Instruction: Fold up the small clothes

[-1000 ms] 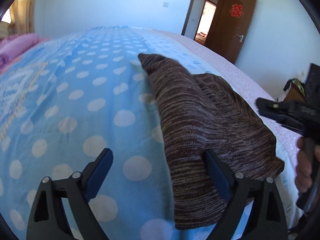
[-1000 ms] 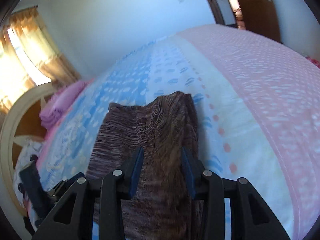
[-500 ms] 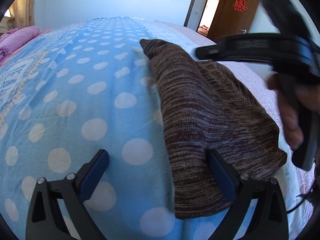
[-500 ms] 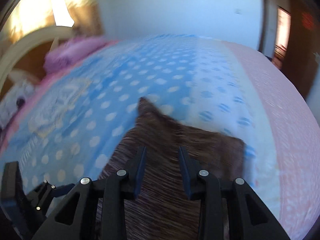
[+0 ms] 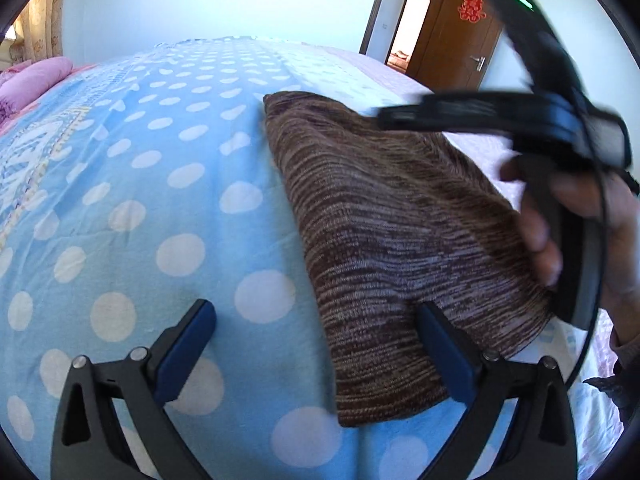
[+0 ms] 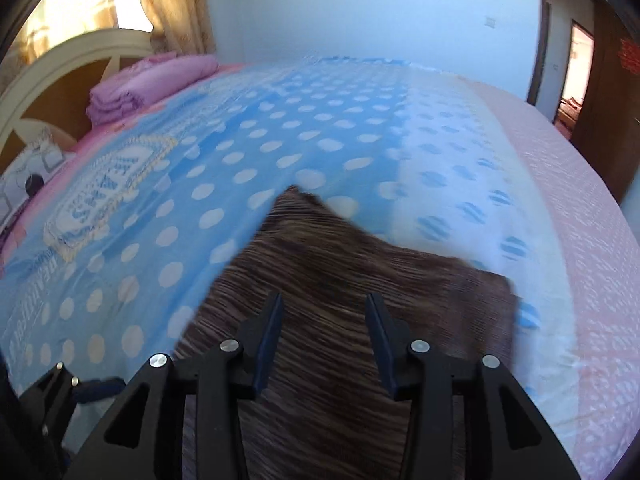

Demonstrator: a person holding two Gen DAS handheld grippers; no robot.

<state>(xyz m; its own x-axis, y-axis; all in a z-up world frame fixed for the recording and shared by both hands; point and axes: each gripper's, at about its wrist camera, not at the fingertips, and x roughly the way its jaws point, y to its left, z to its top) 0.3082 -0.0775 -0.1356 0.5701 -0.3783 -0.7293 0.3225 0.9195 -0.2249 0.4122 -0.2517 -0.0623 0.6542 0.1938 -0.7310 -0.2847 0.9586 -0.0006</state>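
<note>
Folding looks partly done: a brown striped knit garment (image 5: 384,224) lies doubled over on a blue polka-dot bedspread (image 5: 132,208), near the side where the blue gives way to a pale pink band, with one narrow corner pointing up the bed toward the far wall. My judgement is that one fold has just been laid down and another, or a smoothing pass, is next. That would call for taking hold of a free edge and carrying it across without dragging the layer underneath.

The left gripper (image 5: 316,344) sits low at the garment's near end, tilted down toward the bed, its blue-padded jaws spread as wide as they go. One finger rests on bare bedspread and the other over the knit, and nothing is pinched.

The right gripper (image 6: 322,340) hangs above the middle of the garment, angled down, held in a hand (image 5: 568,224). Its jaws are partway apart and opening, with only cloth below them, none between.
</note>
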